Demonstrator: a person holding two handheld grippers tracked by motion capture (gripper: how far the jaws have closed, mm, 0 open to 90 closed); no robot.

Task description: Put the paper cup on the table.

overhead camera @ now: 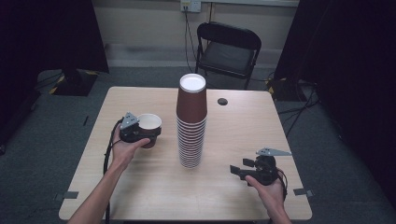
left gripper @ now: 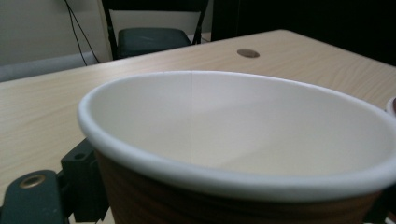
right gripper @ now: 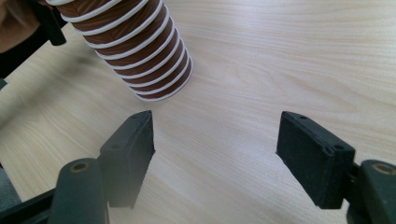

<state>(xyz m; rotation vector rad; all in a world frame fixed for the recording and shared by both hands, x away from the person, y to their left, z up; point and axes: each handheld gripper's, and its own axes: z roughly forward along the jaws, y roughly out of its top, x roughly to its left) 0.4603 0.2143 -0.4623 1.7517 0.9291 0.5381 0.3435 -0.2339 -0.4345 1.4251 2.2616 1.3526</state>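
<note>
Left gripper (overhead camera: 148, 131) is closed around a single paper cup (overhead camera: 149, 127), holding it upright over the left half of the table (overhead camera: 140, 186). That cup is brown on the outside with a rolled white rim and a plain white inside, and its mouth faces up. From the high view the gripper's body sits on the cup's left side, with the person's left hand (overhead camera: 122, 148) behind it and a grey plate on top. In the left gripper view the cup (left gripper: 243, 140) sits right in front of the camera, its rim spanning nearly the whole width; one black jaw shows low at the left, pressed against the brown wall, while the other jaw is hidden behind the cup. Whether the cup's base touches the tabletop cannot be told.

Just to the right of the held cup, near the table's middle, stands a tall stack of cups (overhead camera: 191, 123) of the same kind, brown with white rims banding its lower part, apart from the held cup.

Further right, near the front right of the table, the right gripper (overhead camera: 236, 171) rests in the person's right hand (overhead camera: 268, 186), its jaws pointing left toward the stack. In the right gripper view the two black jaws stand wide apart with bare wood between them, holding nothing, and the stack (right gripper: 135, 51) lies beyond the left jaw, well apart from it.
</note>
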